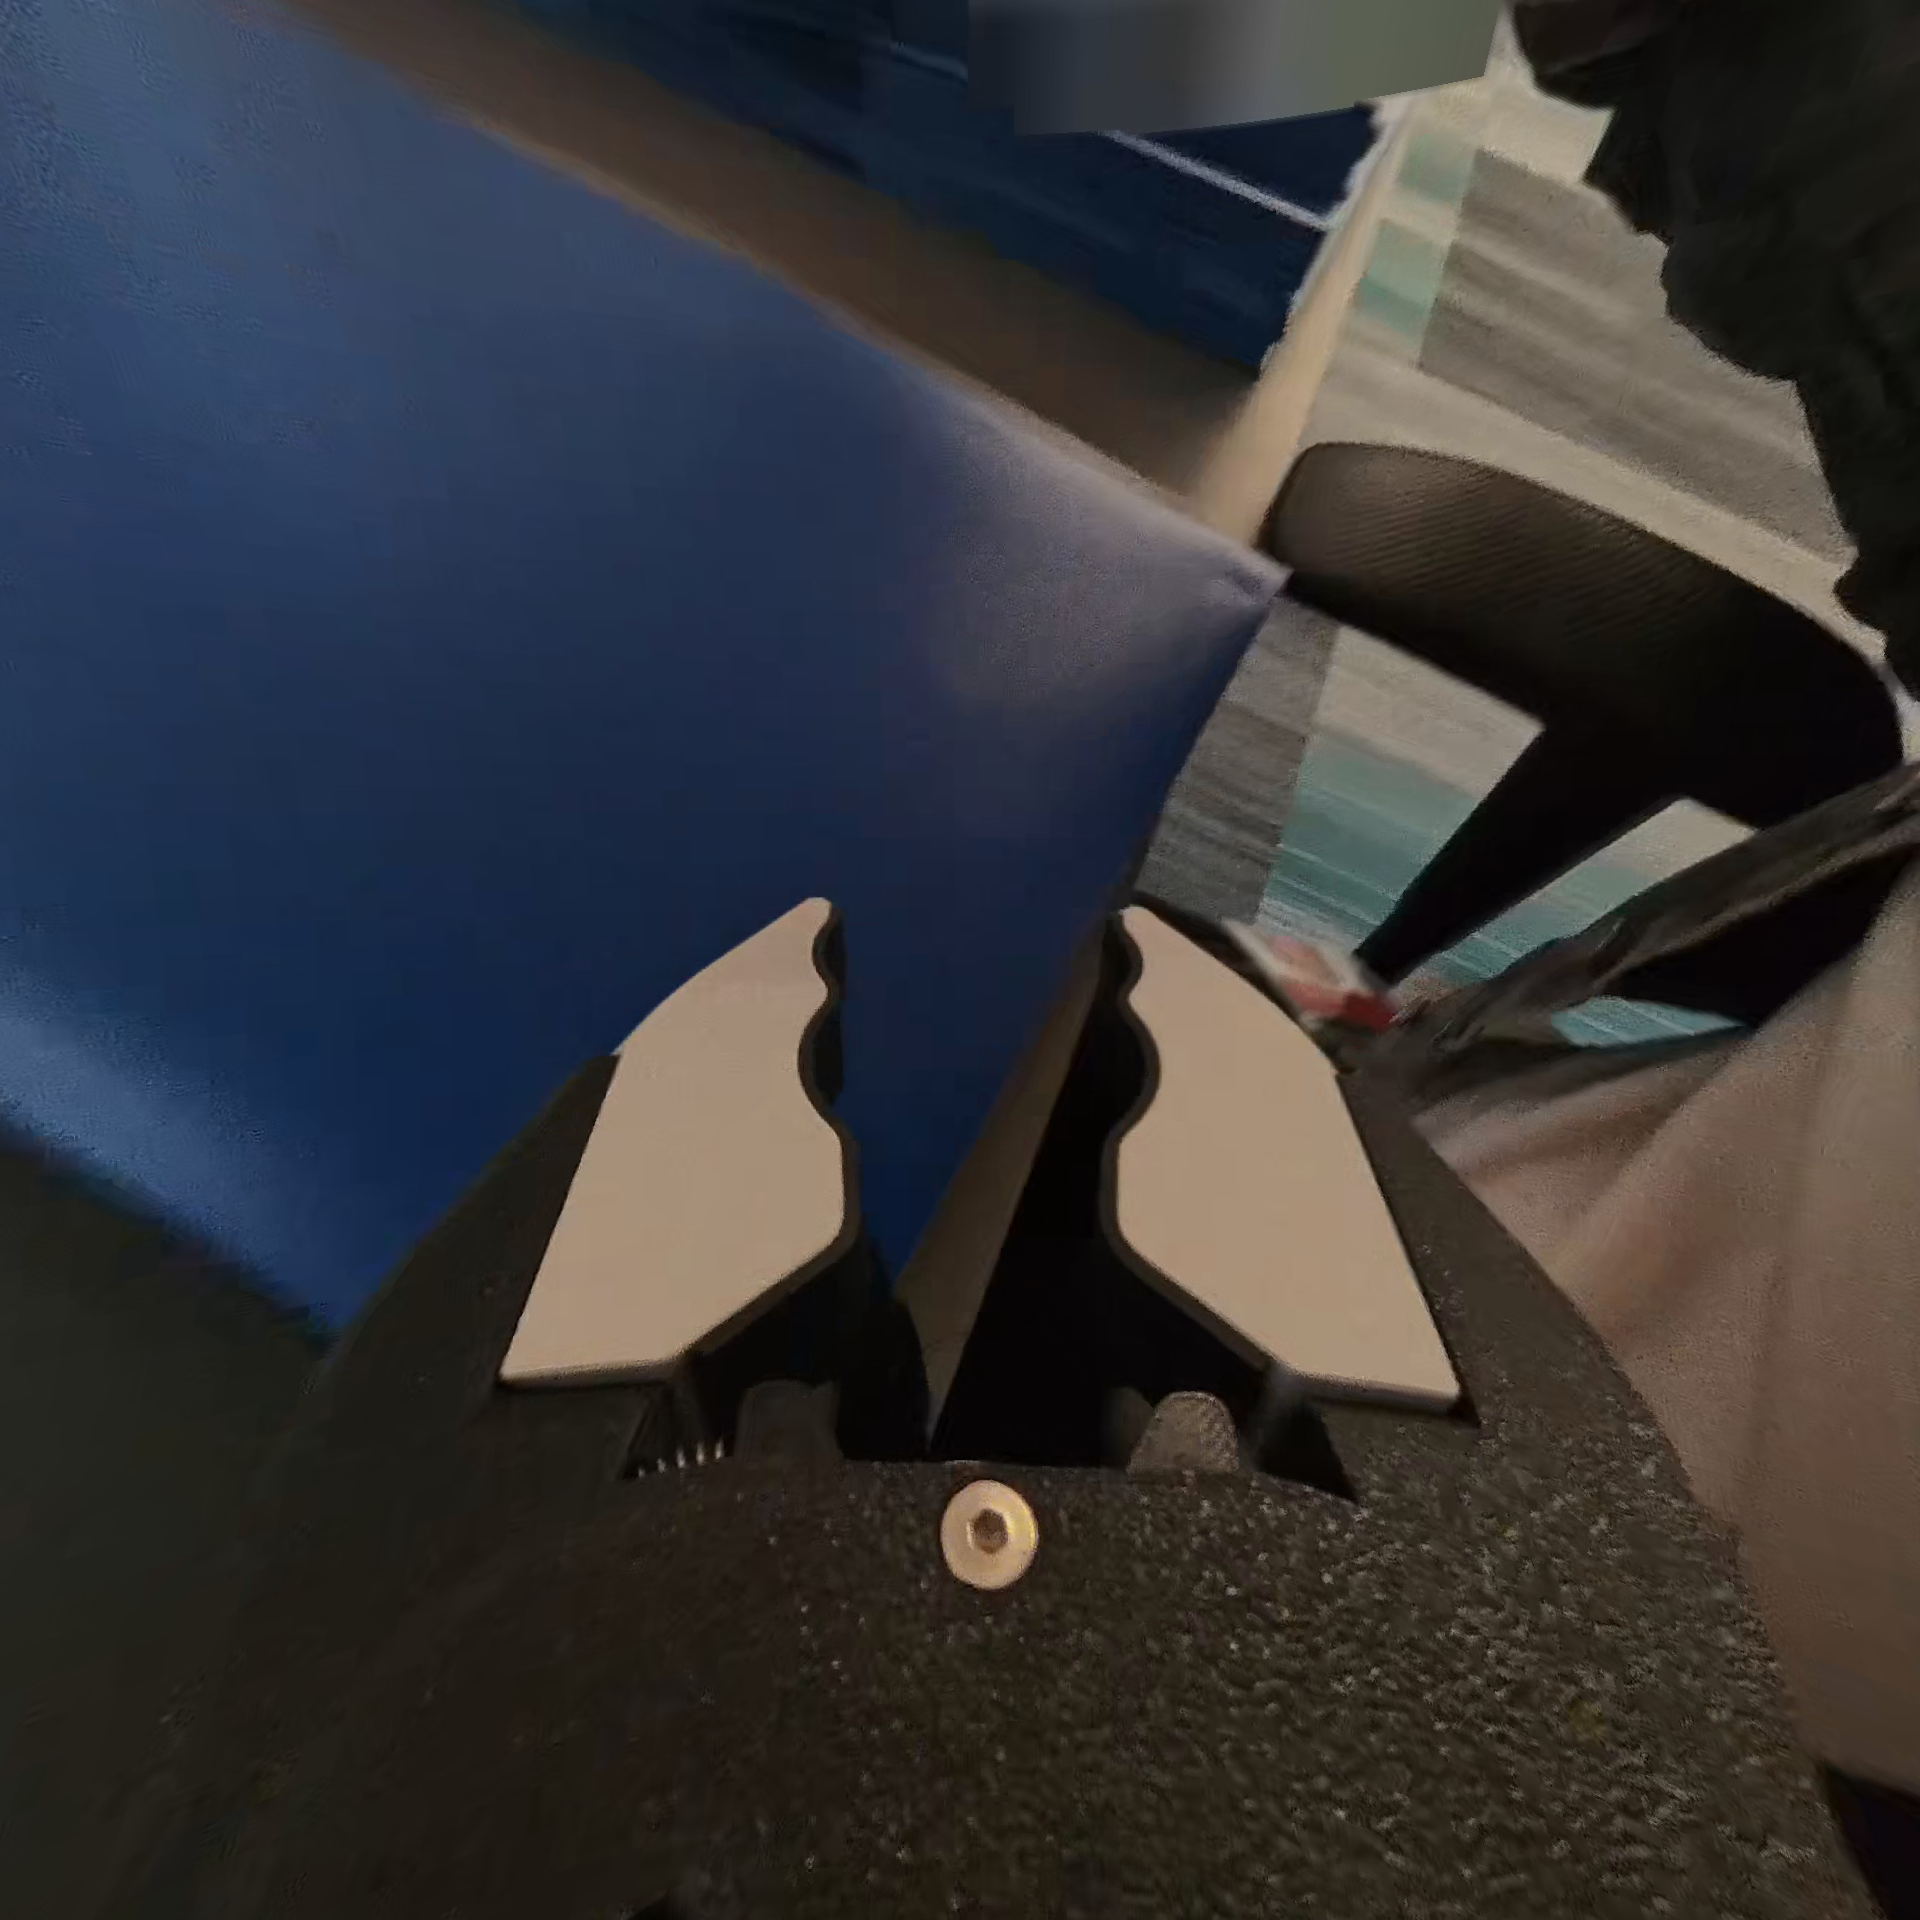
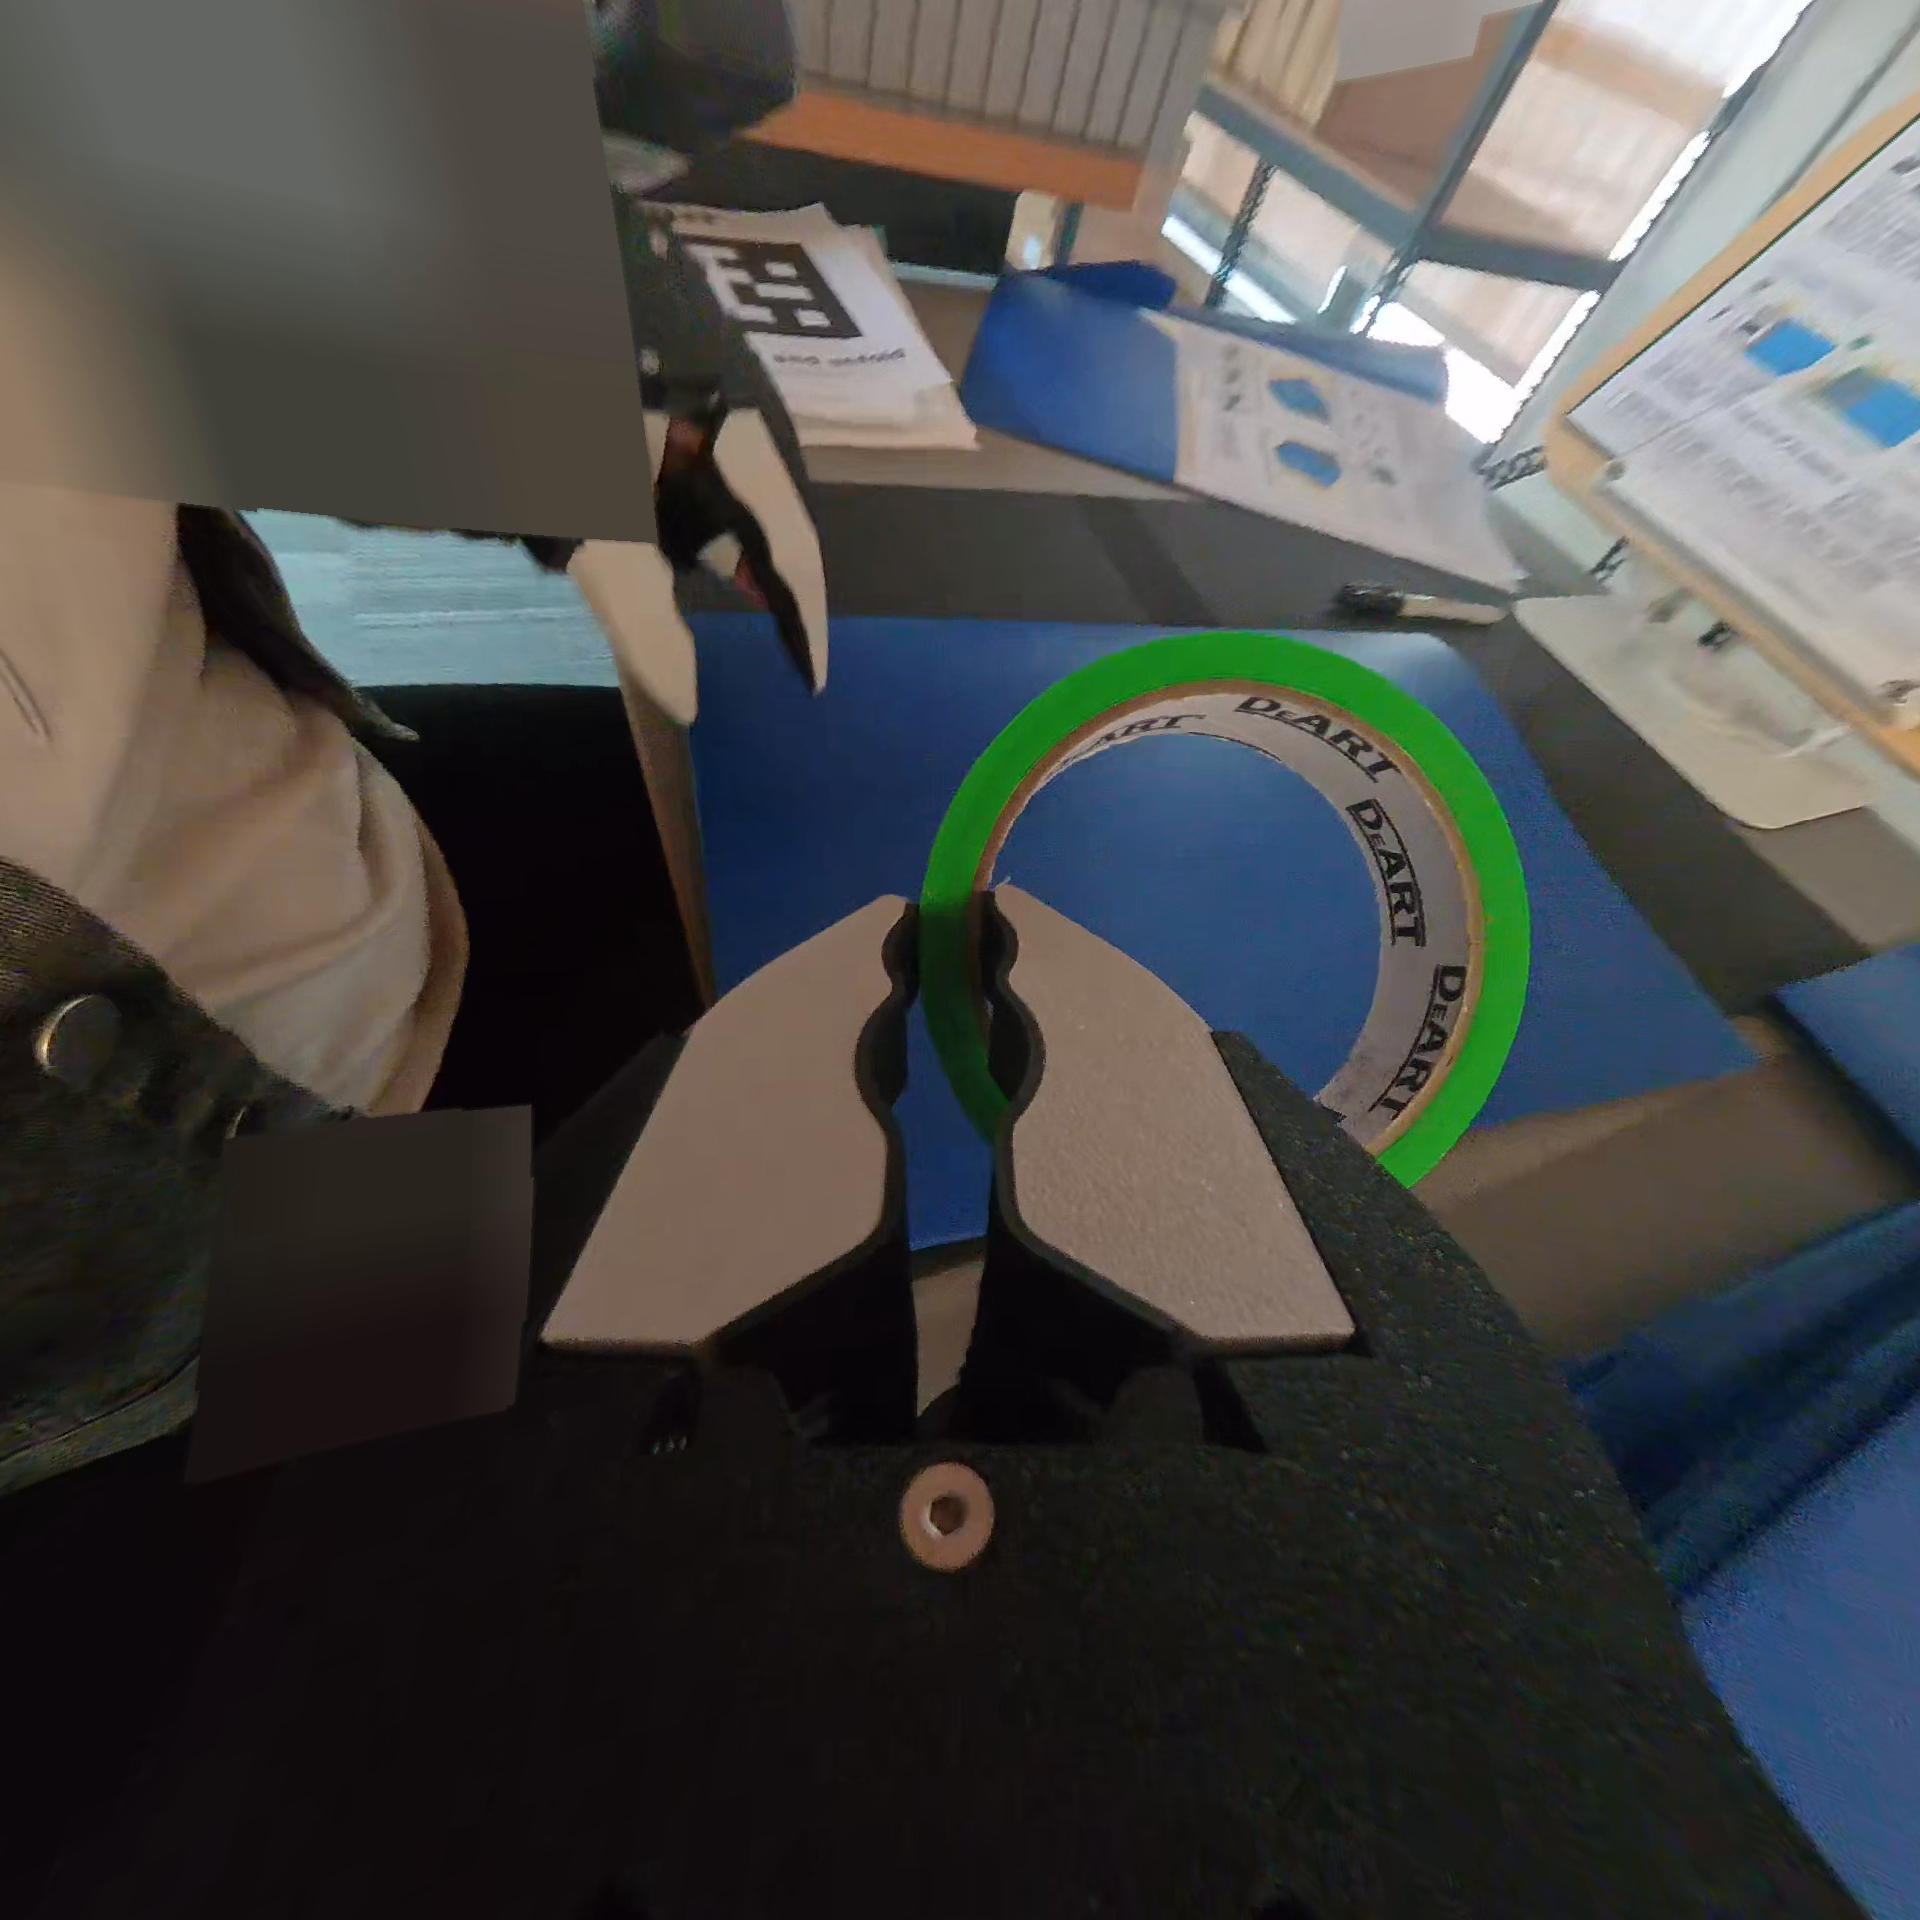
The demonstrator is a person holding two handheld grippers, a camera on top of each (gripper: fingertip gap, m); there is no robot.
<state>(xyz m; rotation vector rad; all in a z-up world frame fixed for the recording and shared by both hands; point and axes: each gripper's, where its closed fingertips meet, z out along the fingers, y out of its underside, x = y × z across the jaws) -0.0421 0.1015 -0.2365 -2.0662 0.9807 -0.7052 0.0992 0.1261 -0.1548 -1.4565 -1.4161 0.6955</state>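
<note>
My right gripper (image 2: 951,909) is shut on the rim of a green tape roll (image 2: 1496,883). It holds the roll on edge, tilted, above a blue mat (image 2: 883,727) on a dark table. My left gripper (image 1: 977,920) is open and empty. It hovers at the near corner of the blue mat (image 1: 468,623), right at the table's edge. The left gripper also shows in the right wrist view (image 2: 743,701), fingers apart, to the left of the roll and beyond it, over the mat's left edge.
A stack of papers (image 2: 831,312), a blue folder with a printed sheet (image 2: 1195,384) and a marker pen (image 2: 1423,603) lie beyond the mat. A white stand with printed pages (image 2: 1766,416) is at the right. A person (image 2: 260,831) sits left. A black mesh chair (image 1: 1558,623) stands off the table. There is about 15 cm between the tips of the two grippers.
</note>
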